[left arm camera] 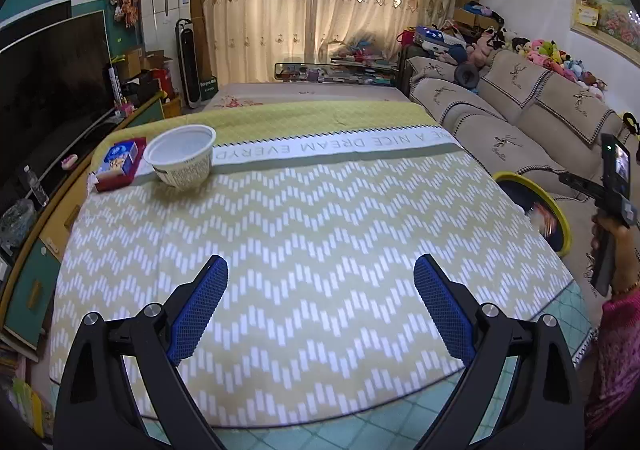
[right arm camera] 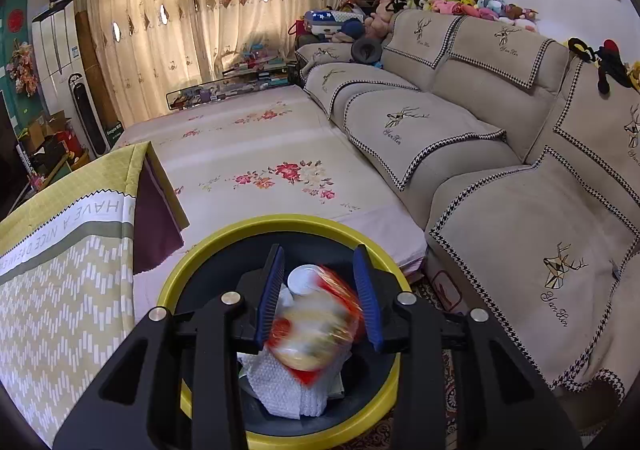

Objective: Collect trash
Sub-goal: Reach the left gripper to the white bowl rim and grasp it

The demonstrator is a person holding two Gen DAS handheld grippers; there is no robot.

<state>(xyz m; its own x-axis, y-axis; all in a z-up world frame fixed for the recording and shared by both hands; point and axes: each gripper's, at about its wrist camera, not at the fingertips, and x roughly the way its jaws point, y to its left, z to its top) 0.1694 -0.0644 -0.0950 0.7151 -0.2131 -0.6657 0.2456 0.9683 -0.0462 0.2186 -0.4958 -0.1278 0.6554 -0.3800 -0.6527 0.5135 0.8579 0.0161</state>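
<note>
Right tongs (right arm camera: 320,300) spread, blurred red-yellow wrapper (right arm camera: 318,324) dropping between them over yellow-rimmed bin (right arm camera: 280,223); may snag pad, miss. Left tongs (left arm camera: 320,310) spread, empty.

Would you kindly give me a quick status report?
Left tongs open, empty. Right tongs open over bin; wrapper dropping in. Cup, box remain.

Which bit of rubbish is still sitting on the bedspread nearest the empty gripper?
The white paper bowl. It stands upright, closer to the left gripper than the blue-and-red box behind it.
</note>
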